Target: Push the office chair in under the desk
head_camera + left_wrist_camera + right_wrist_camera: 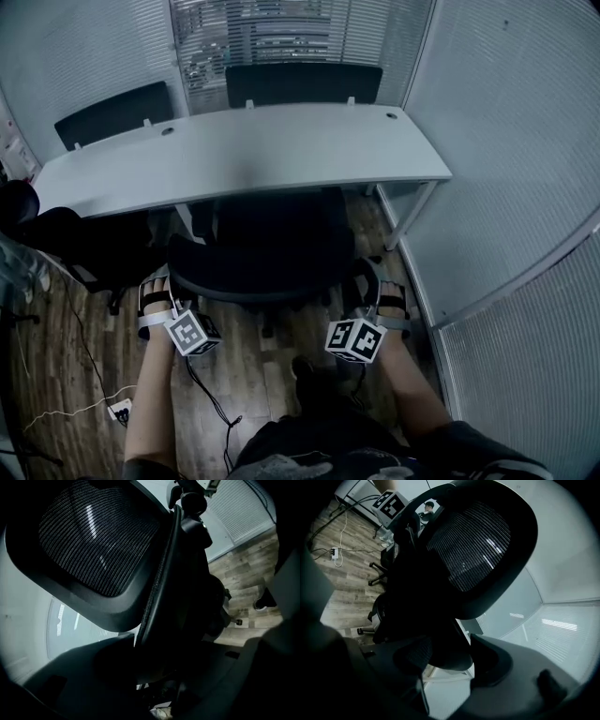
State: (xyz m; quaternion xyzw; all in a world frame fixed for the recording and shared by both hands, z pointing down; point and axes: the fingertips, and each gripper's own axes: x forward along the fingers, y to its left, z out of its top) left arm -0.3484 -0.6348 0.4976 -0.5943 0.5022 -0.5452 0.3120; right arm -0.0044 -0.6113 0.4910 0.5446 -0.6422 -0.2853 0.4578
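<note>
Both forearms reach forward side by side. The left gripper (157, 281) and the right gripper (373, 279) are at opposite side edges of the office chair (267, 246) backrest. In each gripper view the jaws are clamped on that black rim, and the mesh weave looms above, a detail the head view does not resolve. The head view alone shows the wooden floor (246, 367) with a power strip (120, 410). It also shows the chair's front partly beneath the white counter (244, 155). Two more chairs (302, 82) and slatted partitions (506, 122) stand beyond.
</note>
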